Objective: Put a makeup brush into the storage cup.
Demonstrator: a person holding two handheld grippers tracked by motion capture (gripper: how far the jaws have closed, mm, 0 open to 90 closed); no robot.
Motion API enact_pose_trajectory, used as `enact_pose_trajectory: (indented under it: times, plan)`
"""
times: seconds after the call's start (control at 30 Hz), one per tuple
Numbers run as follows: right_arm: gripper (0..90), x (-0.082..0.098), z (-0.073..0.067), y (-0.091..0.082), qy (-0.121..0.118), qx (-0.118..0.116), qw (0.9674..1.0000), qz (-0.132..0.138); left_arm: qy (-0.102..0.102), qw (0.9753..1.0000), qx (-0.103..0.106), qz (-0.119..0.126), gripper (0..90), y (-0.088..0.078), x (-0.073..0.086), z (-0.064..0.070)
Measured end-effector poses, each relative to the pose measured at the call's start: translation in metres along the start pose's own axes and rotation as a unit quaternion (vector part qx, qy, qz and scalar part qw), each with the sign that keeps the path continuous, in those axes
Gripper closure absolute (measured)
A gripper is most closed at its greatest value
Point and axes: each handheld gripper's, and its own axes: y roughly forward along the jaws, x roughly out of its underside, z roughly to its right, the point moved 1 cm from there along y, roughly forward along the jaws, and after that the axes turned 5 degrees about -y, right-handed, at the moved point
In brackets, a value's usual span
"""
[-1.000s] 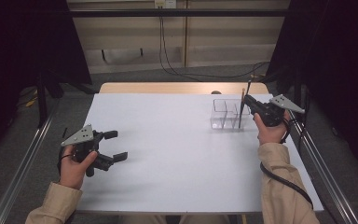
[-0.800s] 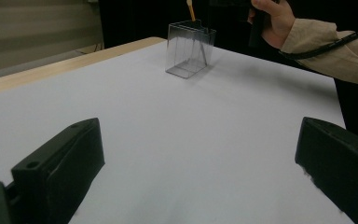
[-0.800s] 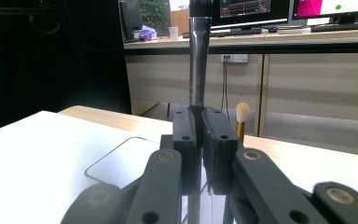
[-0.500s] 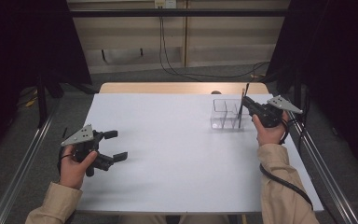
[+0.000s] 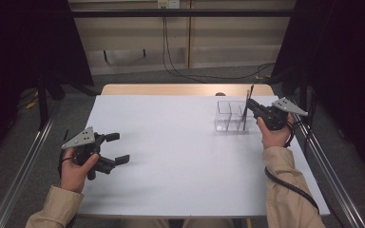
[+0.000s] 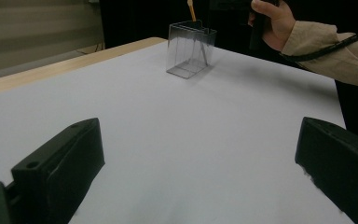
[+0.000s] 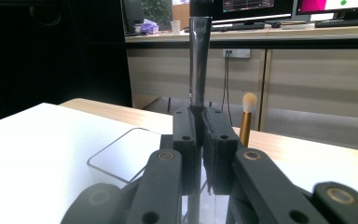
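1. Holding a dark, slim brush handle point(image 7: 199, 60), your right gripper point(image 5: 253, 108) sits at the right of the high view, its jaws clamped tight on the stick with no gap showing in the right gripper view.
2. You have the handle standing upright between the pads, rising through the top centre of the right gripper view and running down below the jaws into the clear plastic organizer point(image 5: 230, 116).
3. In the high view the organizer stands on the white table point(image 5: 180, 156) right of centre, just beside your right gripper, with the handle dropping into its right-hand compartment.
4. A second brush with a gold handle and pale bristles point(image 7: 247, 119) stands just right of your jaws in the right gripper view; in the left gripper view its tip pokes up from the organizer at the upper middle of the frame.
5. Your left gripper point(image 5: 116, 148) rests low at the lower left of the high view, jaws spread wide with nothing but bare table between them, well apart from the organizer.
6. Against the earlier frames, both your hands sit where they were, the right jaws stay clamped on the handle, and the organizer has not shifted.
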Motion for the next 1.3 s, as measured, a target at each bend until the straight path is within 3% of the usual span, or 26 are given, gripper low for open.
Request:
enact_pose_trajectory:
  times: [0.63, 0.87, 1.0, 1.3]
  plan:
    - [83.3, 0.0049, -0.0001, -0.0003, 0.004, -0.004, 0.9999, -0.012, 0.0, 1.0, -0.001, -0.001, 1.0, 0.0001, -0.0003, -0.0004]
    - [55.0, 0.0062, 0.0001, -0.0012, 0.008, -0.001, 0.9998, -0.017, 0.001, 1.0, -0.001, -0.001, 1.0, 0.0005, -0.0003, 0.0]
    - [44.6, 0.0067, 0.0004, -0.0023, 0.018, -0.004, 0.9997, -0.017, 0.001, 1.0, 0.0, -0.001, 1.0, 0.001, -0.0005, 0.0002]
    - [28.1, 0.0041, -0.0038, -0.0049, 0.01, -0.005, 0.9998, -0.014, 0.003, 1.0, 0.0, -0.002, 1.0, 0.0011, -0.0013, 0.0003]
